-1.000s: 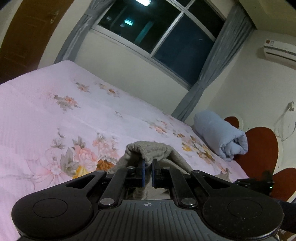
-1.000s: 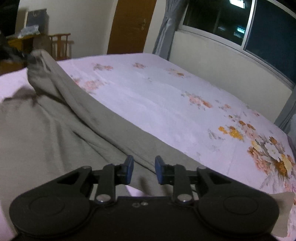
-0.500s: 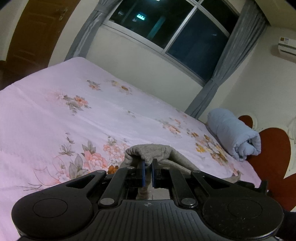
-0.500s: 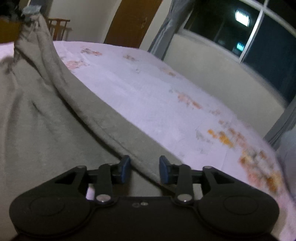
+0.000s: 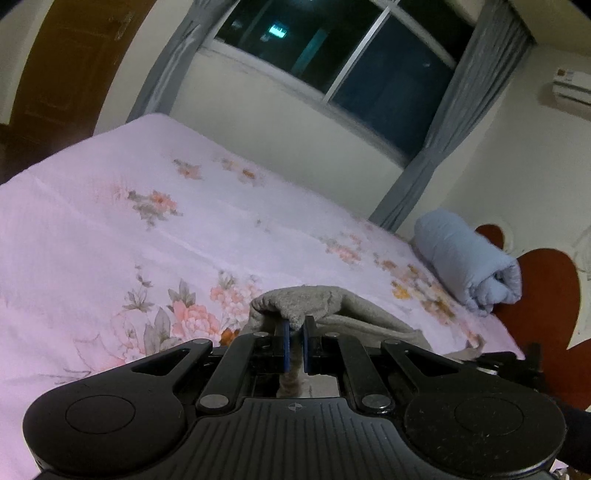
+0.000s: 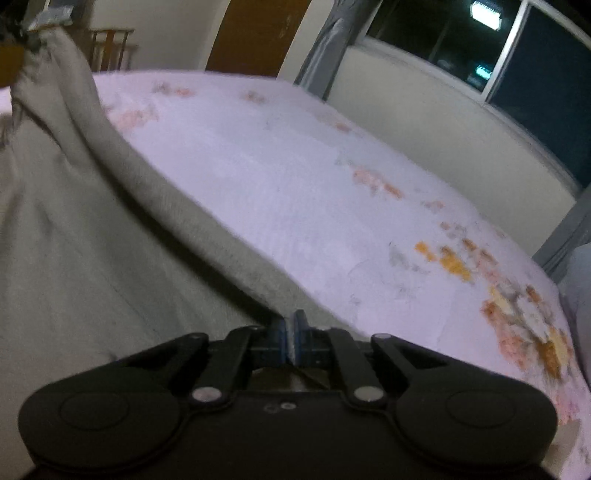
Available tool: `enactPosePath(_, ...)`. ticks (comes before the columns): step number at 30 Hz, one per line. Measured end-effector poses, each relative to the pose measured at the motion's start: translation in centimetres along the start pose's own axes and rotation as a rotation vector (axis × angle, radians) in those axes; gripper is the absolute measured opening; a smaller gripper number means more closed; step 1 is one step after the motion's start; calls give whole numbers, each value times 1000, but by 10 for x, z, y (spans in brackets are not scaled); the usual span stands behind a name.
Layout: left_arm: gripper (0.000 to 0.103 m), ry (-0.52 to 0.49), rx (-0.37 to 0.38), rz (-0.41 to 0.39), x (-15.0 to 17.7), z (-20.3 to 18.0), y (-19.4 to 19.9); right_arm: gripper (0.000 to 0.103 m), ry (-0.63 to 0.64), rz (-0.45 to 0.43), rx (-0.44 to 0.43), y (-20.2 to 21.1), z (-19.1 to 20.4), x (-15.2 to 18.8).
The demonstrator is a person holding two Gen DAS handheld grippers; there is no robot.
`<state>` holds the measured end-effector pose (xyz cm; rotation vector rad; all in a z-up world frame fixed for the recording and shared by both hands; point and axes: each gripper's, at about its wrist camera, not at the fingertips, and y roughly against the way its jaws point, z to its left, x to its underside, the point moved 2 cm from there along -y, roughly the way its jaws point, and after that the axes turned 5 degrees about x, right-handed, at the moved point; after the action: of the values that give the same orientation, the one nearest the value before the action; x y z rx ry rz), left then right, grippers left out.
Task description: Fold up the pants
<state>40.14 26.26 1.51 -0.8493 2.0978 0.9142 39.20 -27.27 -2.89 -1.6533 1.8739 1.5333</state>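
Grey-beige pants (image 6: 74, 236) lie across the near part of a pink floral bed (image 6: 295, 177). My left gripper (image 5: 294, 334) is shut on a bunched edge of the pants (image 5: 306, 301) and holds it lifted above the bed. My right gripper (image 6: 291, 334) is shut on the pants' edge where the fabric meets the sheet. In the right wrist view the fabric rises in a taut ridge to the upper left, up to the other gripper (image 6: 33, 22).
A rolled light-blue blanket (image 5: 465, 258) lies at the head of the bed by a red headboard (image 5: 543, 288). A window with grey curtains (image 5: 443, 147) runs along the far side. A brown door (image 5: 74, 62) and a wooden chair (image 6: 110, 48) stand beyond the bed.
My right gripper's jaws were open around the pants' edge and have now closed on it. My left gripper has kept its grip and lifted the fabric higher.
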Motion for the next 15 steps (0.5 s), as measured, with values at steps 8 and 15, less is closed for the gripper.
enactPosePath(8, 7, -33, 86, -8, 30, 8, 35, 0, 127, -3, -23, 158, 37, -1)
enactPosePath(15, 55, 186, -174, 79, 88, 42, 70, 0, 192, 139, -109, 175, 127, 53)
